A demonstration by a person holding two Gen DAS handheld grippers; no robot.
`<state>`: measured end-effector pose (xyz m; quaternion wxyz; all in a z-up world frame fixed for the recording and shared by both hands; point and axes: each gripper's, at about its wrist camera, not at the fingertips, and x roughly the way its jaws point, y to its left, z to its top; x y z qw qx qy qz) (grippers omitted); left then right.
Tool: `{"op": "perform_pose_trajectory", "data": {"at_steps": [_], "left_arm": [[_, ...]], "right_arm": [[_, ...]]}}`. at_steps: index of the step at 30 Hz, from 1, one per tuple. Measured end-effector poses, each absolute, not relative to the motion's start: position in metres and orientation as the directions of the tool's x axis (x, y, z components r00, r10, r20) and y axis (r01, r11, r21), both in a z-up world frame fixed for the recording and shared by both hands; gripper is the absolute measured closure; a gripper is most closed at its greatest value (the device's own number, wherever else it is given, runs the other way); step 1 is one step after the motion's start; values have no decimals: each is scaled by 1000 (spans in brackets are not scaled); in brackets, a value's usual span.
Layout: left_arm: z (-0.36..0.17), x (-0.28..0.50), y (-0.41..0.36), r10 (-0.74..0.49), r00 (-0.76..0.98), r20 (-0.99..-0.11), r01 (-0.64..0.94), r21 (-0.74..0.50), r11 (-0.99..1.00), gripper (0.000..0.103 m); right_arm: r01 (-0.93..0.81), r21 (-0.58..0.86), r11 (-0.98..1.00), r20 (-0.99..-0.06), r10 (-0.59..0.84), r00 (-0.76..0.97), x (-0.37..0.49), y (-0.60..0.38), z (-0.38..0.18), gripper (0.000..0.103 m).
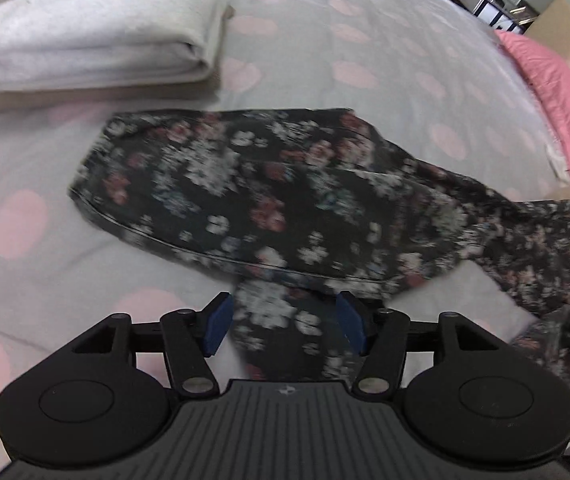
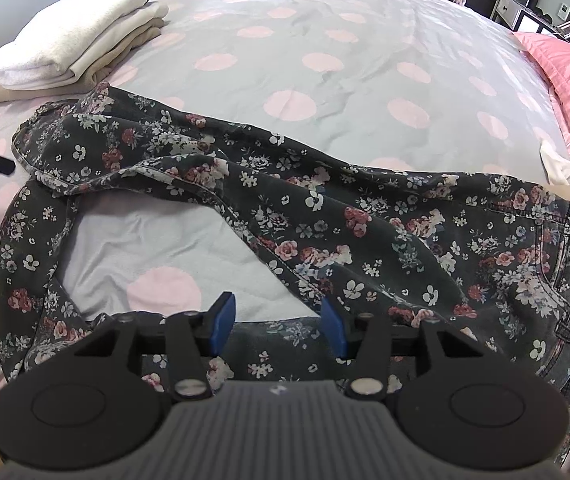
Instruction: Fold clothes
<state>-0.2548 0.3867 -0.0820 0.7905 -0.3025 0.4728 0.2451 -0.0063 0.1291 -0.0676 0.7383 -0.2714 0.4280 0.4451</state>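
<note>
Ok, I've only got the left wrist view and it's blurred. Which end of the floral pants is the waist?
Observer: In the right wrist view, the floral pants have their waist end, with a pocket, at the right edge.
Operator: Is the right gripper holding them?
Observer: No. The right gripper is open, over the fabric.
Operator: And the legs?
Observer: The legs curve round a bare patch of the polka-dot bedspread.
</note>
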Motion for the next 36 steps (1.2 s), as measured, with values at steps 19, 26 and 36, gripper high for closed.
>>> {"op": "perform_pose_trajectory", "data": {"at_steps": [19,26,36], "left_arm": [[-56,-307,337,144,384,-912,-772,-232,592,103],[-69,-366,330,90,275,-957,-829,-189,526,101],[-55,-361,339,132,208,-969,-810,-95,579,85]], "right_arm": [[-879,4,477,-854,459,245,-8,122,-57,52],[-884,37,466,-855,473,214,-11,124,-56,52],[-874,76,481,-854,483,192,-13,123,-54,52]]}}
